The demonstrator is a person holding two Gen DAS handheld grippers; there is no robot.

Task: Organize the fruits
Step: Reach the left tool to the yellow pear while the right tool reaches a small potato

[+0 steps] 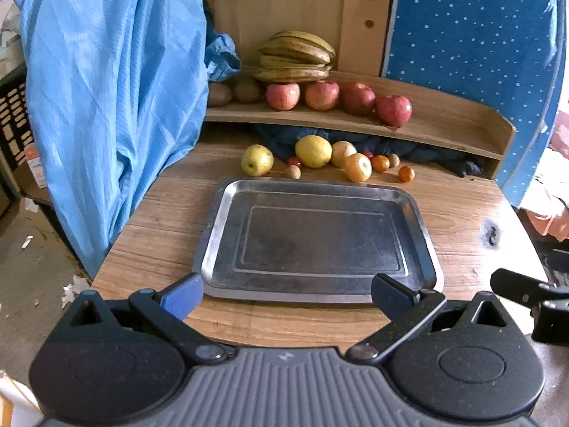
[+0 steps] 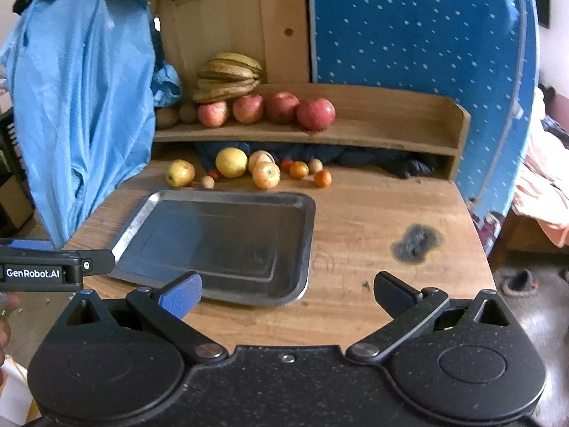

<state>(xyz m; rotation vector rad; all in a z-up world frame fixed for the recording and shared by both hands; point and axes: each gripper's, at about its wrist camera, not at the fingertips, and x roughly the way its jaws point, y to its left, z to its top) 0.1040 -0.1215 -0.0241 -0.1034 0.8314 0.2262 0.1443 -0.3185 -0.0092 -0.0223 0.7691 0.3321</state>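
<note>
An empty metal tray (image 1: 213, 245) (image 2: 309, 220) lies on the wooden table. Behind it lie loose fruits: a yellow apple (image 1: 256, 160) (image 2: 180, 173), a lemon (image 1: 313, 151) (image 2: 231, 162), an orange-yellow apple (image 1: 358, 167) (image 2: 266, 175), small oranges (image 1: 406, 173) (image 2: 323, 178) and small brown fruits. On the shelf (image 1: 444, 124) (image 2: 391, 135) sit red apples (image 1: 394, 110) (image 2: 315, 114), kiwis and bananas (image 1: 297, 55) (image 2: 227, 76). My left gripper (image 1: 288, 293) is open and empty at the tray's near edge. My right gripper (image 2: 288, 291) is open and empty over the tray's near right corner.
A blue cloth (image 1: 113, 99) (image 2: 78, 106) hangs at the table's left. A blue dotted board (image 1: 469, 35) (image 2: 419, 28) stands behind the shelf. A dark burn mark (image 2: 416, 242) is on the table right of the tray. Dark cloth lies under the shelf.
</note>
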